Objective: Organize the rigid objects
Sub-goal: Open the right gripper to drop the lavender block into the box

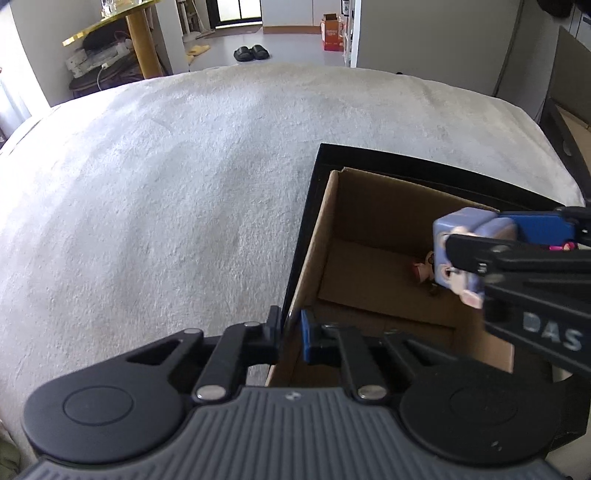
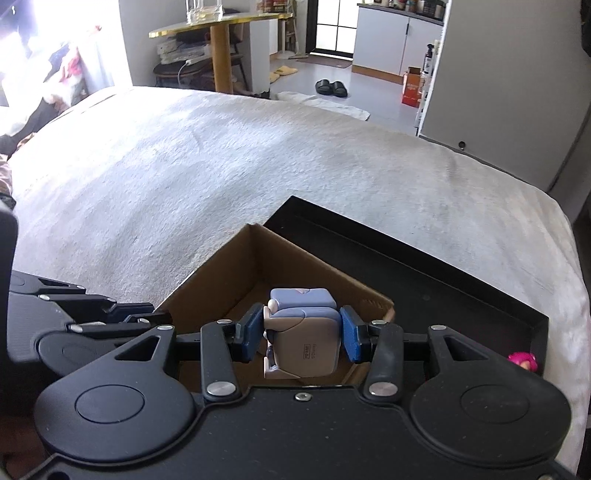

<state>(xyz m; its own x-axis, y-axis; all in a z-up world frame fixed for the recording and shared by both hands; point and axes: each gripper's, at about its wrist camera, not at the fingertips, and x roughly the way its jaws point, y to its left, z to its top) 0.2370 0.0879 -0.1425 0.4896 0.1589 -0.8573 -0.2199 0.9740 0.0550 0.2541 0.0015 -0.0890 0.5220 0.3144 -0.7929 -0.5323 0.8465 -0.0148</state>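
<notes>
An open cardboard box stands in a black tray on a white blanket. My left gripper is shut on the box's near left wall, one pad outside and the blue pad inside. My right gripper is shut on a blue-grey cube-shaped toy figure and holds it above the box. In the left wrist view that toy hangs over the box's right side in the right gripper. A small figure lies on the box floor. The left gripper shows at the box's left edge.
A pink toy lies at the tray's near right corner. The white blanket spreads wide to the left and beyond the tray. Past its far edge are a gold-topped table, slippers and a red carton.
</notes>
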